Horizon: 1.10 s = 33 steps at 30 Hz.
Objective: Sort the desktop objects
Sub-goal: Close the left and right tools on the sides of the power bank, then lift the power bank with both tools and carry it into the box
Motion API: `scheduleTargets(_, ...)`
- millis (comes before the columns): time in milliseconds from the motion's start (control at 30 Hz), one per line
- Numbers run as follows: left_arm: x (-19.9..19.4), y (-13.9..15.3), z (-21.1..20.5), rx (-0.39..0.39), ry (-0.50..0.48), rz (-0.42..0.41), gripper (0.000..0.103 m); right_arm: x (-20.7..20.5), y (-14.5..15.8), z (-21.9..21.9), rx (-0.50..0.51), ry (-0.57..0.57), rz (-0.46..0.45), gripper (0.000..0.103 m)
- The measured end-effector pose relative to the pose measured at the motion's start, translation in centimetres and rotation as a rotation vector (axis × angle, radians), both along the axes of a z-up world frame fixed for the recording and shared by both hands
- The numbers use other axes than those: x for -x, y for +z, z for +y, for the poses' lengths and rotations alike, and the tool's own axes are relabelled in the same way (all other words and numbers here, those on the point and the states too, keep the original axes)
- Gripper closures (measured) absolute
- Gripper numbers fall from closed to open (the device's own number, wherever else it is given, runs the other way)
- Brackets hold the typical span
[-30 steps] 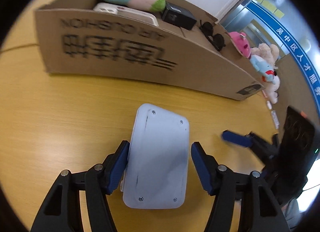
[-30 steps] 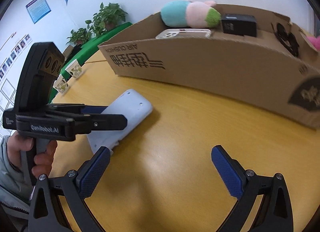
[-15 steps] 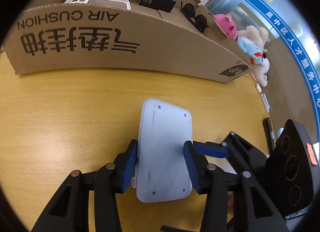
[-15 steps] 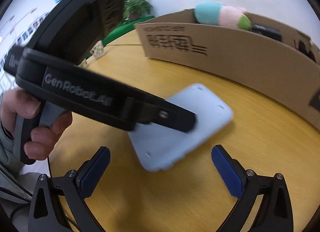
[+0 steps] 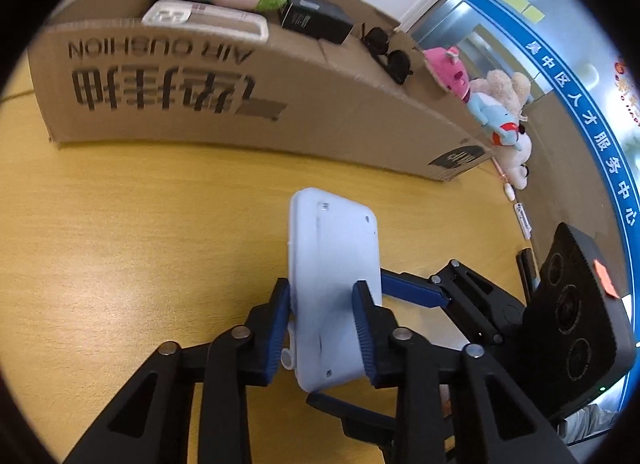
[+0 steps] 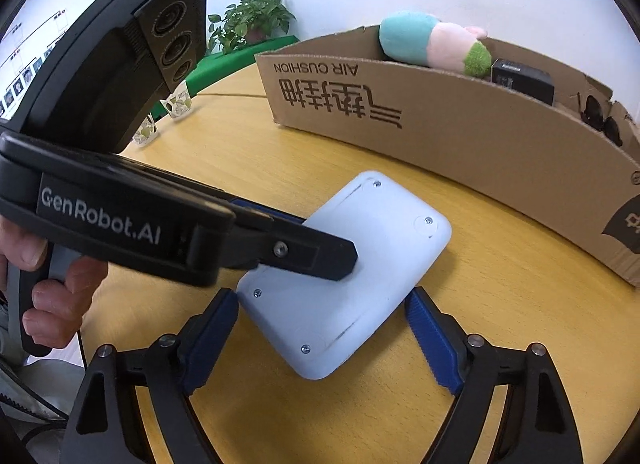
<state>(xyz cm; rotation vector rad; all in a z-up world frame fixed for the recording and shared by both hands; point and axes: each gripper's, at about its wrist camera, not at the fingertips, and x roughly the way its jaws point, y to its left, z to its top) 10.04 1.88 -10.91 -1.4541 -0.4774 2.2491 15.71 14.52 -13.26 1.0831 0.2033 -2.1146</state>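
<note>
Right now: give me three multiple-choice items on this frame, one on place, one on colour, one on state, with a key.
1. Where do the sunglasses lie?
A. on the table
B. in the cardboard box
C. in the right gripper

2. What colour is the flat device?
A. pale grey-blue
B. red
C. black

3. How does the left gripper stand?
A. open, away from the device
B. shut on nothing
C. shut on the device

Key: 1 B, they rest inside the box rim. 2 A, its casing is pale. 3 C, both jaws press its sides; the right gripper is open around it.

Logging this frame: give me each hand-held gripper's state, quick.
Left hand-held gripper: closed on the pale blue device.
Right hand-held gripper: open around the device's near end, holding nothing.
</note>
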Motion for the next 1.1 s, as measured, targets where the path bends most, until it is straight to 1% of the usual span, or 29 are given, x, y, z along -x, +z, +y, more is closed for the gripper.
scheduleTargets(33,-0.1,0.4,0.1,0.001,-0.006,0.011,0.075,-0.1,0.4,0.2,0.004,-0.003,0.006,0.02)
scheduleTargets(67,-0.1,0.8,0.4,-0.003,-0.015,0.02,0.076,-0.1,0.9,0.4,0.011,-0.009,0.02,0.023)
scheduleTargets(100,-0.1,1.2,0.8,-0.014,-0.028,0.026,0.077,0.0,1.4,0.6,0.012,-0.021,0.04,0.03)
scheduleTargets(167,-0.2,1.9,1.7,-0.026,-0.063,0.043,0.079,0.6,2.9,1.3,0.026,-0.055,0.075,0.036)
scheduleTargets(200,-0.1,2.5,2.0,0.0,-0.061,0.069,0.079,0.9,3.5,1.6,0.041,-0.056,0.081,0.037)
scheduleTargets(233,0.1,2.8,2.3,0.014,-0.067,0.076,0.079,1.1,4.0,1.6,0.033,-0.047,0.099,0.038)
scheduleTargets(267,0.4,2.8,2.3,0.006,-0.067,0.074,0.079,1.1,4.3,1.4,0.014,-0.044,0.123,0.038)
scheduleTargets(300,0.7,2.6,2.2,-0.007,-0.066,0.064,0.079,1.2,4.4,1.4,0.009,-0.05,0.123,0.038)
scheduleTargets(400,0.9,2.0,2.6,-0.002,-0.076,0.053,0.079,1.8,4.1,1.7,0.015,-0.067,0.093,0.039)
scheduleTargets(500,0.7,2.3,2.9,-0.004,-0.082,0.063,0.079,1.7,3.9,1.8,0.019,-0.09,0.087,0.039)
scheduleTargets(567,0.8,3.0,2.9,-0.011,-0.084,0.084,0.079,1.3,4.3,2.4,0.025,-0.102,0.103,0.039)
scheduleTargets(667,1.2,4.9,3.1,-0.012,-0.09,0.136,0.079,1.6,5.9,2.6,0.031,-0.118,0.143,0.039)
scheduleTargets(833,3.5,9.9,3.6,-0.004,-0.119,0.259,0.079,3.3,9.9,2.9,0.039,-0.137,0.236,0.039)
scheduleTargets(967,6.6,13.5,4.2,0.007,-0.149,0.328,0.079,6.1,13.8,3.1,0.033,-0.155,0.314,0.039)
scheduleTargets(1033,8.5,15.0,4.4,0.018,-0.157,0.353,0.079,8.1,15.6,3.3,0.034,-0.159,0.337,0.039)
scheduleTargets(1100,10.3,15.9,4.5,0.015,-0.161,0.358,0.079,10.1,16.8,3.4,0.033,-0.162,0.341,0.039)
